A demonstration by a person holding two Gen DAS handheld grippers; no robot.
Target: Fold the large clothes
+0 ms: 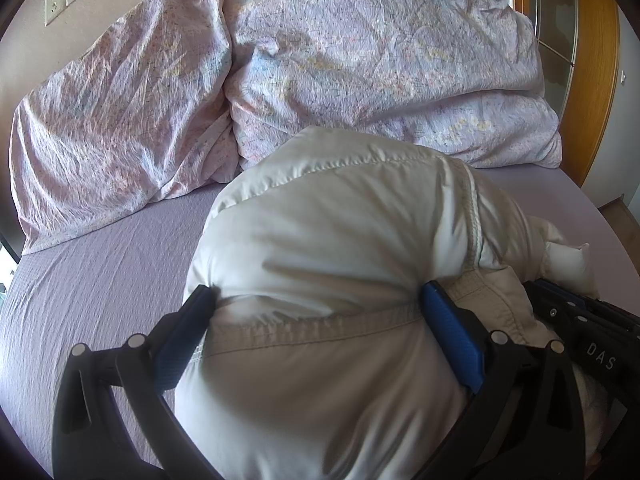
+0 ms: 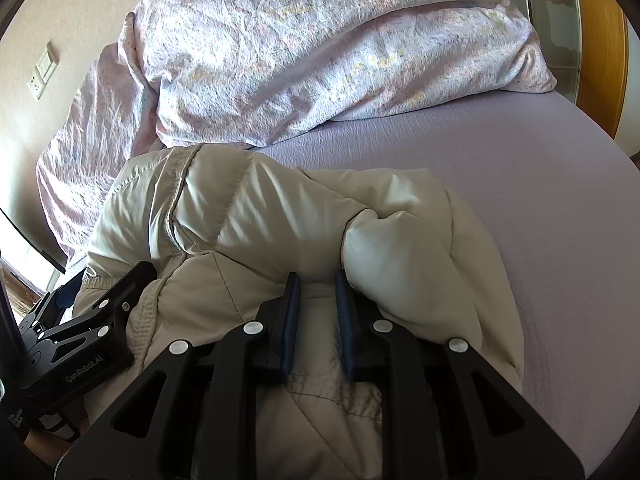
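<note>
A cream puffy down jacket (image 1: pixel 320 240) lies bunched on the lilac bed sheet (image 1: pixel 100 272). My left gripper (image 1: pixel 316 300) has its jaws wide apart, with a thick fold of the jacket bulging between the blue pads (image 1: pixel 452 332). In the right wrist view the same jacket (image 2: pixel 260 208) fills the centre. My right gripper (image 2: pixel 318 284) is nearly closed, pinching a seam fold of the jacket between its blue pads (image 2: pixel 292 320). The left gripper's body (image 2: pixel 80 332) shows at the left of that view, and the right gripper's body (image 1: pixel 580 320) shows at the right of the left wrist view.
A crumpled floral duvet (image 1: pixel 360 60) and a matching pillow (image 1: pixel 112 120) are heaped at the head of the bed, just behind the jacket. A wall with sockets (image 1: pixel 52 8) is far left. A wooden-framed glass door (image 1: pixel 568 40) stands at the right.
</note>
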